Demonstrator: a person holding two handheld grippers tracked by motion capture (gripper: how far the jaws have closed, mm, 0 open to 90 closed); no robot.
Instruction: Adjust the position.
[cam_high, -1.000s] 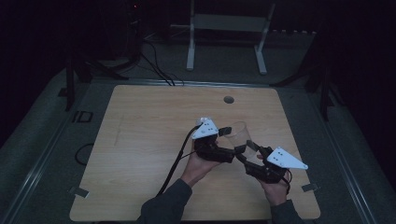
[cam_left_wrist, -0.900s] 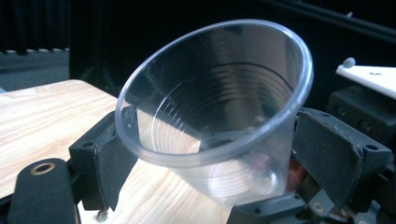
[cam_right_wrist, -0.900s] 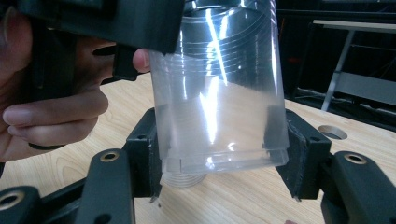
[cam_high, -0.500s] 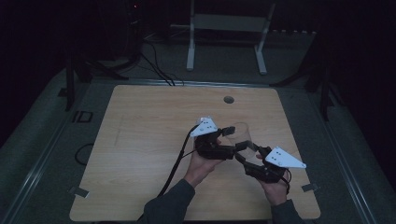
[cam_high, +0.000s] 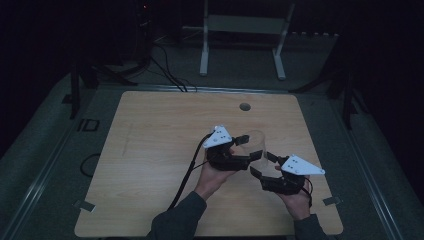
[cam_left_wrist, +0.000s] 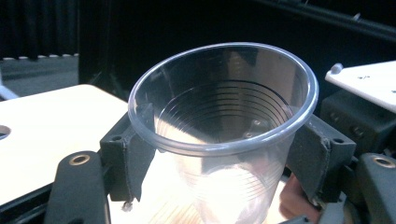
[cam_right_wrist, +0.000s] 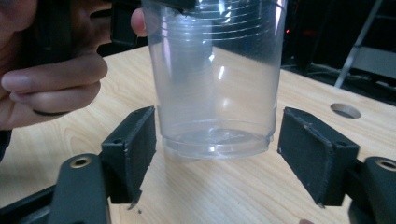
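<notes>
Clear plastic, ribbed near the rim, makes up the cup (cam_left_wrist: 224, 135) that sits at the centre of the left gripper view, and the left tool (cam_high: 248, 148) now pinches it just under the rim, one pad on each side of the wall. Its jaws have just been closing, with the cup between them. In the right gripper view the cup's base (cam_right_wrist: 217, 140) hangs in the middle of the frame, off the wooden desk (cam_right_wrist: 224, 196), while the right tool (cam_right_wrist: 212, 149) stands spread, its pads apart from the cup on both sides; its jaws have just been opening. In the high view a second ago the right tool gripped the cup and the left tool was wide (the two have since swapped roles). That reads as a hand-over nearly complete: the left tool (cam_left_wrist: 219, 154) carries the cup, and the right tool (cam_high: 259, 164), just right of centre in the high view, looks free to draw back.
</notes>
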